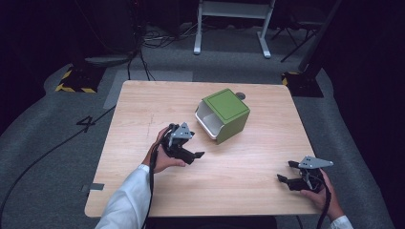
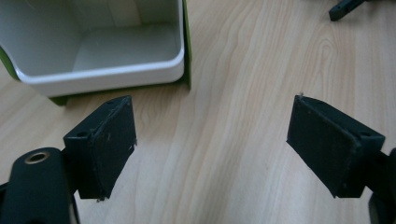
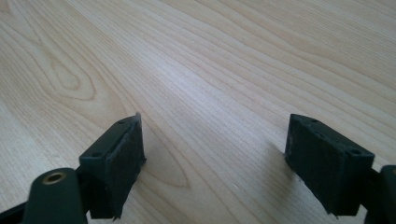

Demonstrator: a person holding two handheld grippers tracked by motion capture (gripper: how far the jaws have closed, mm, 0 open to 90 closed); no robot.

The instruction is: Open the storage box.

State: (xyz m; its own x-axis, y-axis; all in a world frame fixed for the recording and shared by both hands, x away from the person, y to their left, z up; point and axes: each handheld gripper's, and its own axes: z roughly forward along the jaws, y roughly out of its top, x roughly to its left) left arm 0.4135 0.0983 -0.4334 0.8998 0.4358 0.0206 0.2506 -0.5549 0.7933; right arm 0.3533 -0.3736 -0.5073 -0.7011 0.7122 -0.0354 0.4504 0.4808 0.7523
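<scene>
A green box (image 1: 228, 110) with a white inside (image 2: 98, 46) lies on its side near the middle of the wooden table (image 1: 143, 105), its mouth turned toward the left gripper and nothing inside it. My left gripper (image 1: 193, 146) is held just above the table in front of that mouth, a short gap away. Its jaws (image 2: 212, 121) stand wide with bare wood between them. My right gripper (image 1: 286, 171) rests near the front right corner, far from the box, also open (image 3: 215, 135) over bare wood. One of its jaw tips (image 2: 343, 7) shows in the left gripper view.
A small grey round disc (image 1: 240, 95) lies on the table just behind the box. Beyond the table, on the grey floor, are a white desk frame (image 1: 231, 21), cables (image 1: 143, 52) and yellow-black striped bases (image 1: 76, 81). The table's front edge runs close to both hands.
</scene>
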